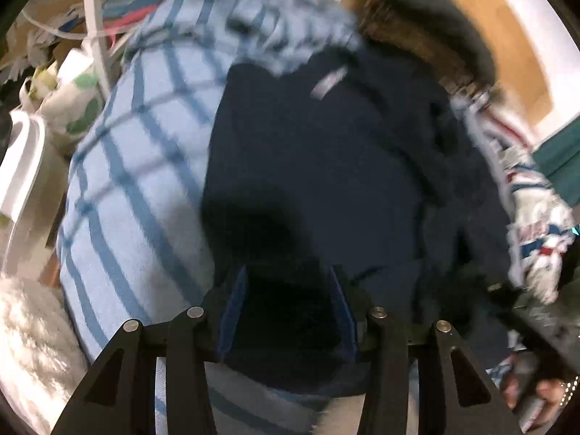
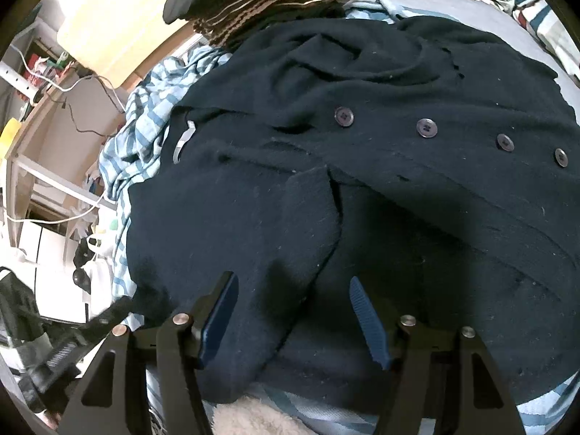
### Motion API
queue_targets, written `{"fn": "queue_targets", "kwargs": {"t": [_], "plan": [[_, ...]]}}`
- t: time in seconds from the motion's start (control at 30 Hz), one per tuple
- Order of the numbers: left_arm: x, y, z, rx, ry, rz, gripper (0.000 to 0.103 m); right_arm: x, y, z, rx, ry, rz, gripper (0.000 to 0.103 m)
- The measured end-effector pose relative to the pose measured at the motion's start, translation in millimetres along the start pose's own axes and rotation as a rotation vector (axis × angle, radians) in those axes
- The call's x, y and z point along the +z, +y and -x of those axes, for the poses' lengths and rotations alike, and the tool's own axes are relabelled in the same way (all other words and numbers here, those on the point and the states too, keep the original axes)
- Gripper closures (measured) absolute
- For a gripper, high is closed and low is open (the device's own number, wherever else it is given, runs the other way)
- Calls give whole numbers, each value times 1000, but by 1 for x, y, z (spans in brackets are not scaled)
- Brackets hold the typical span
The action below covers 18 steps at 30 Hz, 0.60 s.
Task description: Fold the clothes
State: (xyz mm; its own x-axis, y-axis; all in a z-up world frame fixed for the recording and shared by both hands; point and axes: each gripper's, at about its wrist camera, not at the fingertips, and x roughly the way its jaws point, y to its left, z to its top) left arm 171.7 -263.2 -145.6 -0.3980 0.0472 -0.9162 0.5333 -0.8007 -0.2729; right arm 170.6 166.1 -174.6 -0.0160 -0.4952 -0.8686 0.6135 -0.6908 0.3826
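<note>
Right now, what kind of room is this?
Probably a bedroom: a navy cardigan lies on a blue checked blanket spread like bedding, with folded clothes stacked behind and cluttered shelves alongside.

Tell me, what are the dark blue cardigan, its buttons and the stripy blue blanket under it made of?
The dark blue cardigan looks like a matte wool-type knit: soft folds, pale lint specks clinging to it. Its buttons seem hard, slightly shiny plastic with sewing holes, though I can't be sure. The stripy blue blanket looks like fuzzy fleece or brushed cotton; blur hides its weave.

White cables (image 2: 61, 88), wooden shelf (image 2: 21, 152)
</note>
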Motion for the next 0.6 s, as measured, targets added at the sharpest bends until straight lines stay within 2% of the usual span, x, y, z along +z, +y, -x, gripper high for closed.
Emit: {"fn": "queue_targets", "kwargs": {"t": [0.07,0.17,0.33,0.4,0.5,0.6], "plan": [[-5,8,-16,31,55,23,56,-1,0,-2,-4,7,2,33],[-8,20,-15,-26,34,61,56,-2,-2,-6,-11,28,-2,33],[-3,22,-3,-68,48,87,56,-2,0,-5,-14,24,7,33],[0,18,9,-115,6,66,56,-2,3,-3,-7,11,21,33],[7,6,20,-128,-47,11,56,-2,7,-6,-10,15,49,33],[11,-1,16,-95,-43,-30,56,-6,11,-19,-35,63,79,33]]}}
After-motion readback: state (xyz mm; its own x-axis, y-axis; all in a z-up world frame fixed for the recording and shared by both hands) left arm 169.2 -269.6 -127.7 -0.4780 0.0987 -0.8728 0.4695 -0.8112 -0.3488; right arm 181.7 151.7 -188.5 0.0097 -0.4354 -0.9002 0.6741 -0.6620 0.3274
